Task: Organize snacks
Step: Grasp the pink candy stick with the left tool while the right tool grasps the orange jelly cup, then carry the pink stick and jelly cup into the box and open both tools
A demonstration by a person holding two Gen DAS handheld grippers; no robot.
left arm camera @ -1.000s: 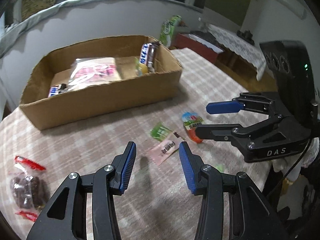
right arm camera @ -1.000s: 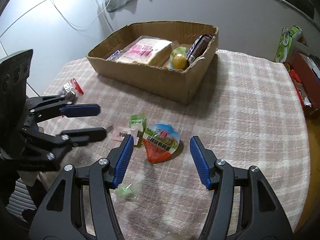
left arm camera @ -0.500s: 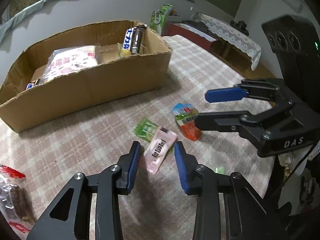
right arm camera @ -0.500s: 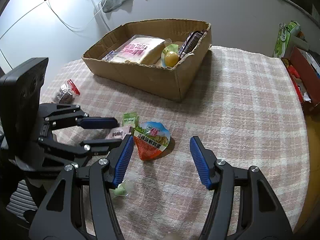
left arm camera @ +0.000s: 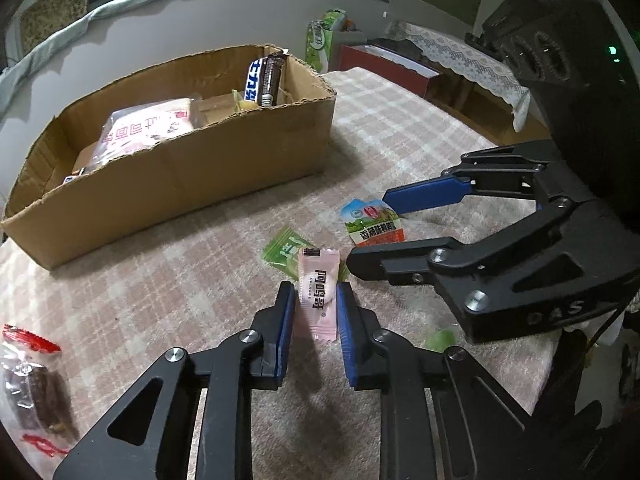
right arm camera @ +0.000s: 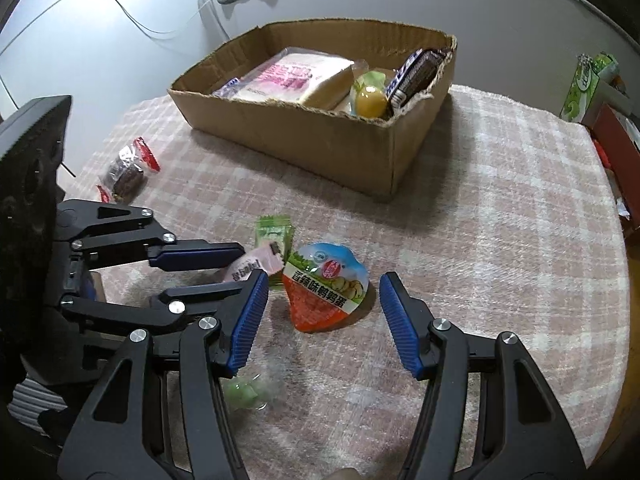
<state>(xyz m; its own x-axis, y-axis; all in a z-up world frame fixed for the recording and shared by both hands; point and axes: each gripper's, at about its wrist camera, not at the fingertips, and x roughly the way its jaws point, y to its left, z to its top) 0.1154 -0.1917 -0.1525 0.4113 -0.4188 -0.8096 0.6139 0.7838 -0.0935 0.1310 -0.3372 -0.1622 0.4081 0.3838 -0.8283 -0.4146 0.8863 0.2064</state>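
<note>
The left gripper [left arm camera: 316, 312] has come forward and pinched in since a second ago: its blue pads, wide apart then, now sit narrow on either side of the pink candy [left arm camera: 318, 298], touching it or very nearly so. I judge the grasp is just forming rather than finished, since the candy does not look clearly lifted off the cloth [left arm camera: 160, 280]. The right gripper [right arm camera: 320, 316] has crept in too and now stands wide open around the orange pouch [right arm camera: 324, 292], with a clear gap on each side. The green sachet [left arm camera: 286, 249] lies just beyond the pink candy, partly tucked under it, so a careless lift might drag it along. A small green sweet [right arm camera: 242, 392] sits on the near side by the right gripper, and a dark wrapped snack [right arm camera: 128, 174] lies well apart at the far left of the table. The box [right arm camera: 320, 140] stands at the far side, already holding bread, a chocolate bar and a yellow piece. So both loose snacks in the middle look about to be picked, then carried to the box; three others remain on the cloth.
</note>
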